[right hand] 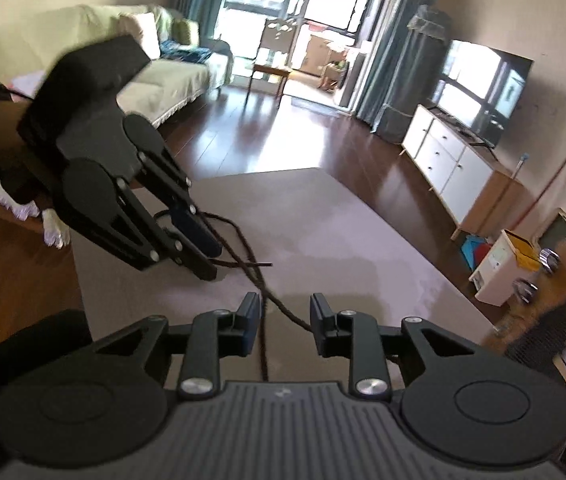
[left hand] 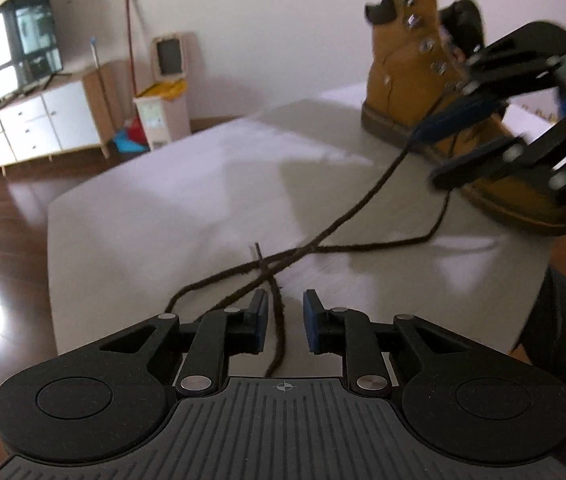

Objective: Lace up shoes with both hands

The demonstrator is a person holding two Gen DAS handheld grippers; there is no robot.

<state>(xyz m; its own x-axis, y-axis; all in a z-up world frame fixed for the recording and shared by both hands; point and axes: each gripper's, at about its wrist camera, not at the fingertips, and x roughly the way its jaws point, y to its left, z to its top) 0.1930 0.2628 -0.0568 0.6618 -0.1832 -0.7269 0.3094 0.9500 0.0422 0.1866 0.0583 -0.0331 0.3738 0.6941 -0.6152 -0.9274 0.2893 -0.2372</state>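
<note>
A tan lace-up boot (left hand: pixel 415 92) with metal eyelets stands on the grey table (left hand: pixel 163 208) at the far right. Its dark brown lace (left hand: pixel 347 216) trails across the table in crossing strands. My left gripper (left hand: pixel 285 320) is open, with one lace strand lying between its blue-padded fingers. My right gripper (right hand: pixel 285 322) is open too, and a lace strand (right hand: pixel 243 252) runs between its fingers. In the left wrist view the right gripper (left hand: pixel 435 156) hovers in front of the boot. In the right wrist view the left gripper (right hand: pixel 207 252) sits at the left over the lace.
A white TV cabinet (left hand: pixel 39 128) with a television, a small bin (left hand: pixel 159 120) and a broom stand by the wall. A sofa (right hand: pixel 155 76) and a balcony door are across the dark wood floor. The table's edges drop off left and far.
</note>
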